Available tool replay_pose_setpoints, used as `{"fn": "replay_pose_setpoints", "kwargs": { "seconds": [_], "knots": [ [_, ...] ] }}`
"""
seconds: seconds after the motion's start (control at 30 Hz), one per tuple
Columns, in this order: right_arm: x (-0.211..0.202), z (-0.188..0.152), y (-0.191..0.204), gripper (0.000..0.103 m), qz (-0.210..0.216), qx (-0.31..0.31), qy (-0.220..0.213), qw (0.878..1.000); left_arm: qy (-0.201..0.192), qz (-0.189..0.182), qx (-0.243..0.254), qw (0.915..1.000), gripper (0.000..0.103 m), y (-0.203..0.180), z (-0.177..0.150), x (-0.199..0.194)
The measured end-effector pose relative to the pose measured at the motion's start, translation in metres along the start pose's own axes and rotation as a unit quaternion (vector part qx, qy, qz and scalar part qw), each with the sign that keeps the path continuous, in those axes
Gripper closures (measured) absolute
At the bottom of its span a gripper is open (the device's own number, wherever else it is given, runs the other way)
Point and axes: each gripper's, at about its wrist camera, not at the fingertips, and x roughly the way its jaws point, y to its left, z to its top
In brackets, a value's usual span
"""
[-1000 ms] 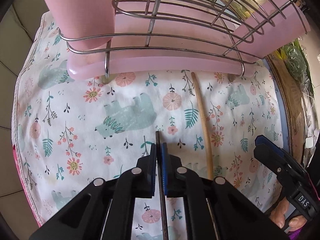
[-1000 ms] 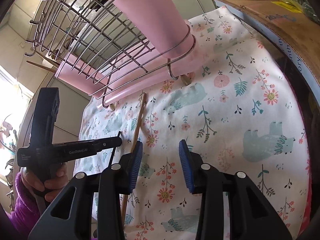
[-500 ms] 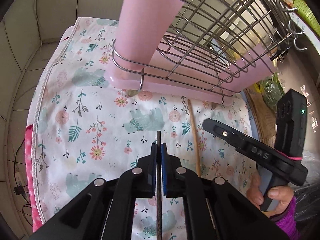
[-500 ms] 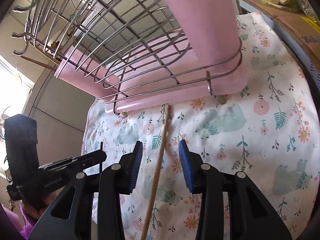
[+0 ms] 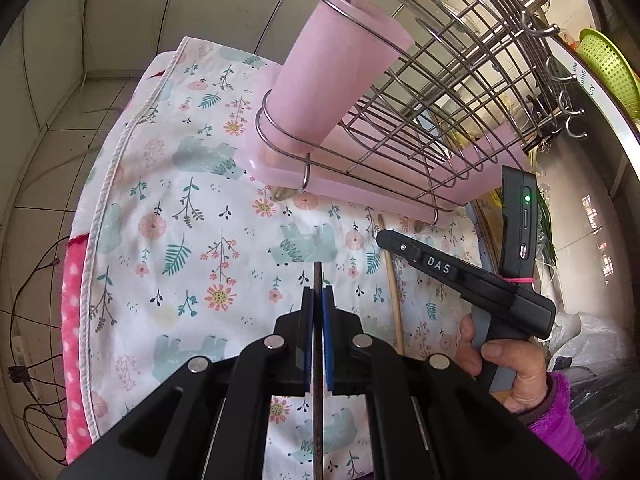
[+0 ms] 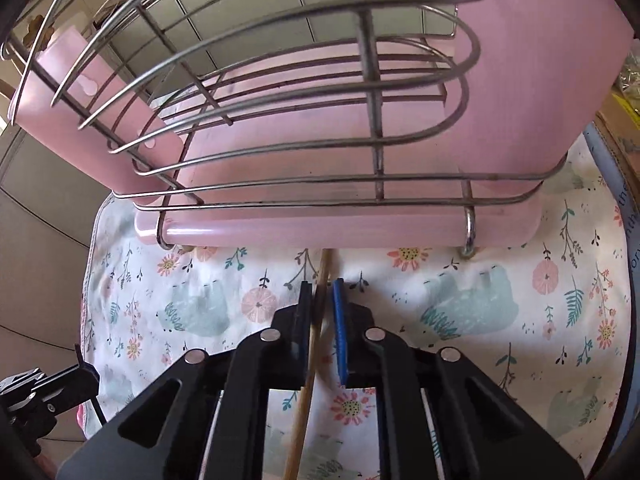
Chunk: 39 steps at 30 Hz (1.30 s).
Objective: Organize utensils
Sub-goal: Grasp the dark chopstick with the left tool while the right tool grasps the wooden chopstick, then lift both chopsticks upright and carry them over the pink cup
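A flowery cloth (image 5: 192,208) with little bears covers the table, and a wire rack (image 5: 460,112) on a pink tray stands at its far end. A pink cup (image 5: 332,80) on the rack already has one wooden handle in it. The job looks partly done. The left gripper (image 5: 318,312) is clamped on a dark chopstick (image 5: 318,280) that sticks out between its fingers. The right gripper (image 6: 322,312) has just been closing, and a light wooden chopstick (image 6: 316,320) now sits pinched between its fingers, its far end near the tray. Both sticks are not in the cup yet
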Motion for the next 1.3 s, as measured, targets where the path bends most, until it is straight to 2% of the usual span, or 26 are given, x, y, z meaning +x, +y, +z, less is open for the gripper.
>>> {"fn": "replay_pose_setpoints", "kwargs": {
  "seconds": [0.07, 0.33, 0.7, 1.03, 1.3],
  "knots": [
    [-0.004, -0.002, -0.005, 0.097, 0.024, 0.014, 0.001, 1.000, -0.005, -0.002, -0.001, 1.0000, 0.099, 0.000, 0.000, -0.003],
    [-0.042, -0.022, -0.011, 0.097, 0.069, 0.026, -0.032, 0.997, -0.031, -0.005, 0.011, 0.9995, 0.099, -0.012, -0.002, -0.021],
    [-0.124, -0.045, -0.016, 0.097, 0.131, 0.004, -0.142, 0.981, -0.102, 0.014, 0.046, 0.9937, 0.099, -0.035, -0.009, -0.048],
    [-0.185, -0.068, -0.018, 0.097, 0.126, -0.028, -0.236, 0.963, -0.142, 0.020, 0.072, 0.9870, 0.099, -0.055, -0.023, -0.061],
    [-0.209, -0.076, -0.016, 0.097, 0.118, -0.046, -0.275, 0.953, -0.178, 0.047, 0.104, 0.9773, 0.099, -0.075, -0.030, -0.077]
  ]
}}
